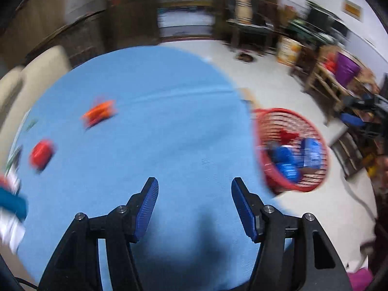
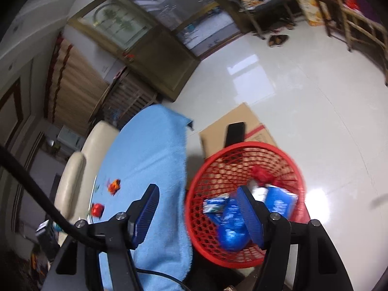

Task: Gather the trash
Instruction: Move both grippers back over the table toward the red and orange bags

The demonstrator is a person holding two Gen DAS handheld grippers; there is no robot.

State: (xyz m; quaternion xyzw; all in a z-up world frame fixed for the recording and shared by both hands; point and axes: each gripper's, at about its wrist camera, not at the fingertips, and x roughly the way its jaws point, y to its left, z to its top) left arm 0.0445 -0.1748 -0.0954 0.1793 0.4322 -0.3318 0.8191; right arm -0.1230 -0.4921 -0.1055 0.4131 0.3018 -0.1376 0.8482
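Left wrist view: left gripper [image 1: 194, 203] hangs over the near part of the round table under its light blue cloth [image 1: 155, 101], jaws parted about halfway, nothing between the blue ribbed pads, only cloth below.

Right wrist view: right gripper [image 2: 198, 211] sits over the table's right edge, jaws likewise parted and empty; one finger over the cloth, the other over the basket mouth, which reads as a drop position.

Basket: the red plastic mesh wastebasket [image 1: 312, 131] stands on the pale floor just off the table's right edge, close enough that trash can go straight off the cloth into it.

Already collected: blue wrappers [image 2: 232, 225] and a red crumpled scrap [image 2: 263, 174] lie inside the basket.

Still on the table: an orange crinkled wrapper [image 1: 100, 112] toward the left side, and a small red round piece [image 1: 41, 154] nearer the left edge; blur hides what either is exactly.

Left edge: a teal and white object [image 1: 11, 208] juts in, too smeared to identify.

Cardboard: a flat brown box [image 2: 232, 126] lies on the floor behind the basket.

Judgement: partway done; the left gripper looks best placed to reach across for the two red-orange pieces next.
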